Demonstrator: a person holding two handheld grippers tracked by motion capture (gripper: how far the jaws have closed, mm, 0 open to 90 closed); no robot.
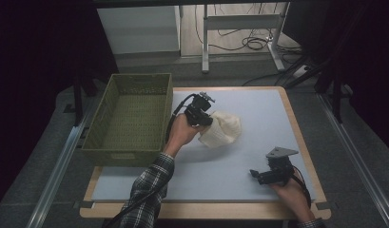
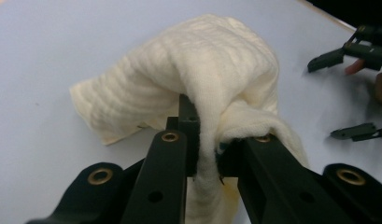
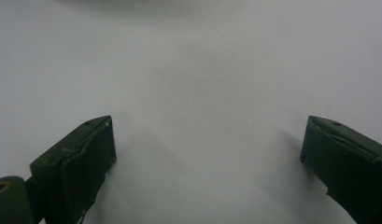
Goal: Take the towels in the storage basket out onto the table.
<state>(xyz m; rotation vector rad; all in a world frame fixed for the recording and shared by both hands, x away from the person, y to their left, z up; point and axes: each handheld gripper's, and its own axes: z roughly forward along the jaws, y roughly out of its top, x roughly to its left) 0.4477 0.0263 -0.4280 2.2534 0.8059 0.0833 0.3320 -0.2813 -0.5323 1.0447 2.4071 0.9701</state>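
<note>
- High view: the left gripper (image 1: 205, 118) pinches a cream cloth (image 1: 223, 129) on the grey table mat (image 1: 258, 114), just right of the green basket (image 1: 130, 118). The cloth's long axis runs across the table, bulging right. The right gripper (image 1: 258, 175) rests near the front edge.
- Left gripper view: jaws clamp a thin fold of cloth (image 2: 212, 79); so slight a hold could slip when lifted.
- Right gripper view: jaws stand wide with nothing between them, over the mat (image 3: 202, 70).

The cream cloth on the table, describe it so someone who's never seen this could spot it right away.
Start at the pale blue mat covering the table, then find the green basket at its left edge. Just right of the basket lies the cream cloth, bunched and pinched in the left claw. It is the one soft, crumpled, light-coloured thing there.
</note>
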